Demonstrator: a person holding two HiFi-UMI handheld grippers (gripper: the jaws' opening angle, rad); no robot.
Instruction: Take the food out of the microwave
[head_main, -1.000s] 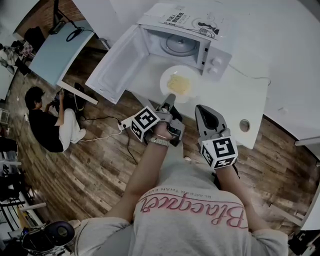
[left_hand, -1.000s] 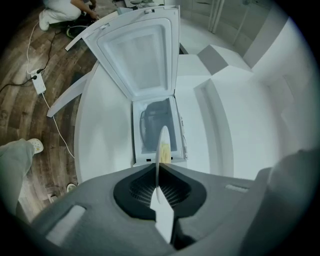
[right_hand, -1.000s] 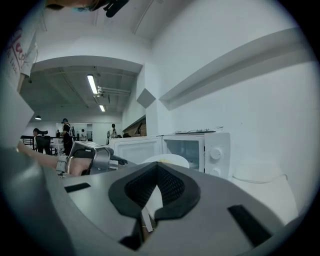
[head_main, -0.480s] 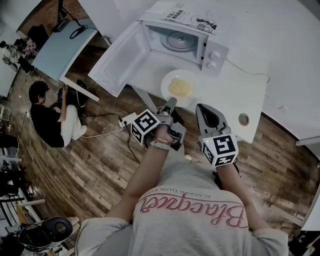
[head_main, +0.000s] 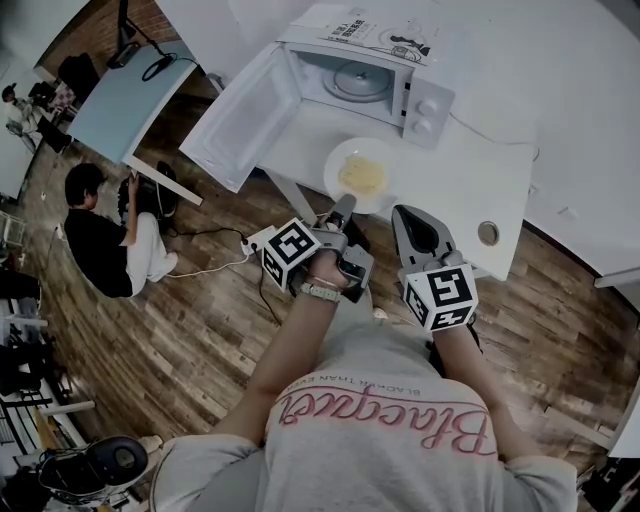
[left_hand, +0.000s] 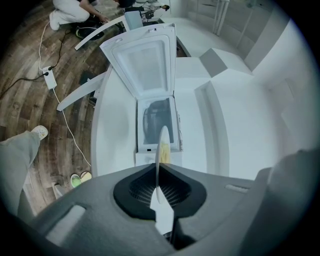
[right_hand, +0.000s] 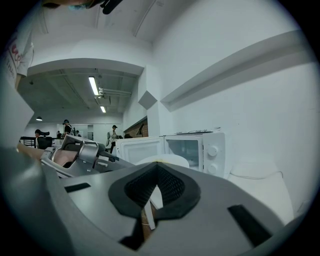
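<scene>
The white microwave (head_main: 425, 105) stands on the white table (head_main: 470, 180) with its door (head_main: 240, 120) swung wide to the left and only the glass turntable (head_main: 352, 80) inside. A white plate of yellow food (head_main: 362, 175) is out in front of it over the table. My left gripper (head_main: 343, 207) is shut on the plate's near rim; in the left gripper view the plate (left_hand: 161, 147) shows edge-on between the pads. My right gripper (head_main: 408, 218) hangs beside it to the right, shut and holding nothing. The plate (right_hand: 167, 161) and microwave (right_hand: 195, 147) show in the right gripper view.
Printed papers (head_main: 375, 35) lie on top of the microwave. A small round fitting (head_main: 487, 233) sits near the table's front edge. A power strip with cables (head_main: 255, 240) lies on the wooden floor, where a person (head_main: 100, 240) sits at the left by another table (head_main: 130, 95).
The plate, gripped by my left gripper, has come farther away from the microwave toward me. The right gripper drew back alongside it.
</scene>
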